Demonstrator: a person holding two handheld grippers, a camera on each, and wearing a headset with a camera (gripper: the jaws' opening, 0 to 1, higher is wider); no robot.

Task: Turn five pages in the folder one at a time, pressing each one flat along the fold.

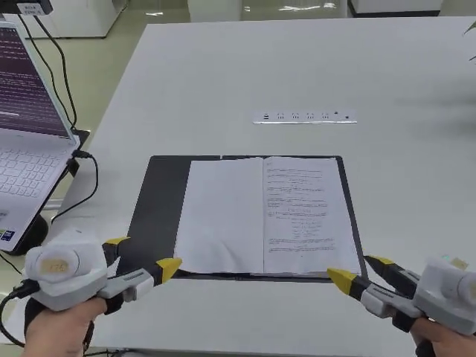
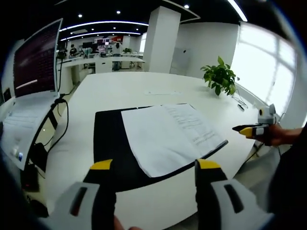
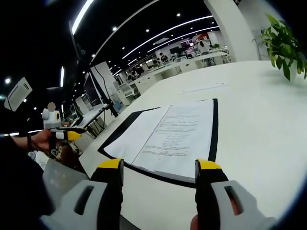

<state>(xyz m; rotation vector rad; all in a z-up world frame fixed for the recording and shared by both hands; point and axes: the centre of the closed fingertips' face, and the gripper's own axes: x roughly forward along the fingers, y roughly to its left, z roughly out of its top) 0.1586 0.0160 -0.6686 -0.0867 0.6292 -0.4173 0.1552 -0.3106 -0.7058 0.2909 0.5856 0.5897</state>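
Folder (image 1: pixel 160 216) lies open ahead, its printed page (image 1: pixel 303 216) nearer the right gripper (image 1: pixel 361 270) than the left gripper (image 1: pixel 143 253), both wide open and empty.

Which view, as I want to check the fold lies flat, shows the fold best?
The head view: it looks down from above, so the fold runs as one clear line from top to bottom of the folder, between the blank page and the printed page. Both gripper views see it low and slanted, foreshortened by the fisheye.
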